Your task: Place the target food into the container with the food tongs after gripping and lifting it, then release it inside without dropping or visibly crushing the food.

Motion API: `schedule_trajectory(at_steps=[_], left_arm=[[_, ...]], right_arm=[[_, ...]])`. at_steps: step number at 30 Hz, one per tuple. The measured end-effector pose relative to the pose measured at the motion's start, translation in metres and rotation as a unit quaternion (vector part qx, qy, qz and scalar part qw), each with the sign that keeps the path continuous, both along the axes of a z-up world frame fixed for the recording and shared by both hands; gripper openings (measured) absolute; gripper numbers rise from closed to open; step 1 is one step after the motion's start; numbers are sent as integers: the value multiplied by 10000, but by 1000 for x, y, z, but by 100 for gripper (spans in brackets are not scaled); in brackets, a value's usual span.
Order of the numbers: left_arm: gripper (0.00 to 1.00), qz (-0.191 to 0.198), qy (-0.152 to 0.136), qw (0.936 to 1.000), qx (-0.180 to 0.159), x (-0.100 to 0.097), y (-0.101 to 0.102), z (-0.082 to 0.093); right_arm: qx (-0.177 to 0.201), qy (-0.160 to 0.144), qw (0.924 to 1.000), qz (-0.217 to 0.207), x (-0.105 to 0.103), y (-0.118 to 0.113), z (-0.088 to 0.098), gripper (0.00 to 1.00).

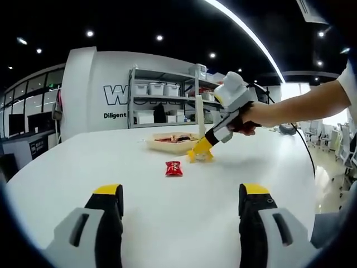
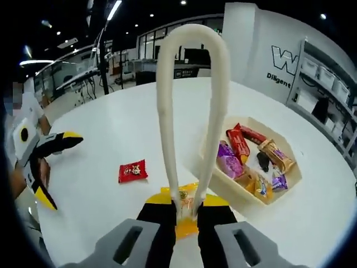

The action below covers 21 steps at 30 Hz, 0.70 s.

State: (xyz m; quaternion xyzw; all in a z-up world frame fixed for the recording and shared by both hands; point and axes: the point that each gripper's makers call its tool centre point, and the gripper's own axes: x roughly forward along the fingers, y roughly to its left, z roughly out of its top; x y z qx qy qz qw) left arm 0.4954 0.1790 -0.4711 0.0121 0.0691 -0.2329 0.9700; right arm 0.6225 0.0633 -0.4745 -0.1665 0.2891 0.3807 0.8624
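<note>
Right claw is clamped on the white tongs, left claw held apart; the red packet on the surface is judged next to be gripped, left of the container.

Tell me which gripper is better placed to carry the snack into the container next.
The right gripper. Its jaws are shut on the food tongs, whose tips pinch a yellow snack packet right beside the container. The left gripper is open, holds nothing and sits farther back across the table.
</note>
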Motion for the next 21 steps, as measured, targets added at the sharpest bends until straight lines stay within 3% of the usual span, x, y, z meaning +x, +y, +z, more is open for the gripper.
schedule_trajectory(at_steps=[1,2,3,6,9,15,21], left_arm=[[83,-3,4,10000,0,1,1,-1],[83,-6,6,10000,-4,1,1,-1],[83,-5,8,10000,-24,2,2,-1],[84,-21,2,9999,-104,1,1,1],[84,16,2,9999,-110,2,3,1],[85,6,8,9999,-100,5,3,-1],[84,4,6,10000,19,7,3,-4]], right_arm=[[157,-23,9999,32,-1,1,6,7],[602,241,9979,-10,-6,5,15,7],[723,197,9972,-85,-4,3,22,7],[664,-212,9975,74,1,-3,45,8],[882,-150,9960,-71,9,-10,70,9],[877,-512,9947,-132,32,-23,111,9],[885,-622,9937,-284,53,-29,127,9]])
